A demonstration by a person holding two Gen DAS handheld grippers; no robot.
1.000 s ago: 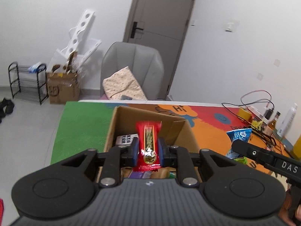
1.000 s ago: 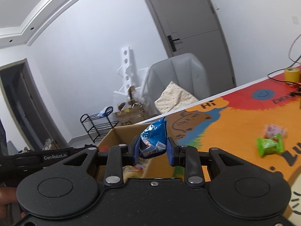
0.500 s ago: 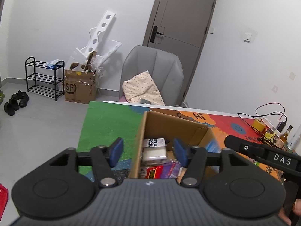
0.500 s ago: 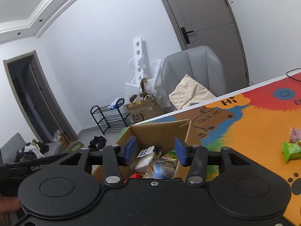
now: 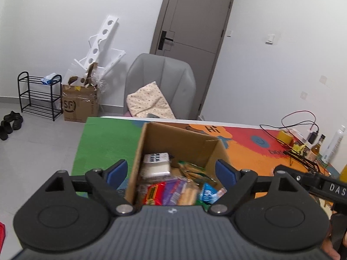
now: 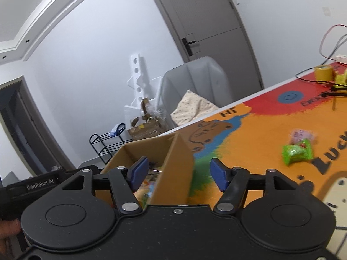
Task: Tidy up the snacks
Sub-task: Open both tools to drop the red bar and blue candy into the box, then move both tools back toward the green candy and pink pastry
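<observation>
An open cardboard box (image 5: 175,138) stands on the colourful table mat and holds several snack packets, among them a white one (image 5: 157,164), a red one (image 5: 154,191) and a blue one (image 5: 208,192). My left gripper (image 5: 171,171) hangs open and empty over the box. My right gripper (image 6: 179,173) is open and empty over the box's right wall (image 6: 173,162). A green snack packet (image 6: 297,152) and a pink one (image 6: 301,134) lie on the mat to the right.
A grey chair (image 5: 160,82) with a cushion stands behind the table. Cables, a yellow tape roll (image 6: 324,72) and bottles (image 5: 315,147) sit at the table's far right. A shoe rack (image 5: 39,95) and a cardboard carton (image 5: 80,104) stand on the floor at left.
Both grippers have opened and let go: the red packet from the left and the blue packet from the right now lie in the box. The right gripper has shifted right.
</observation>
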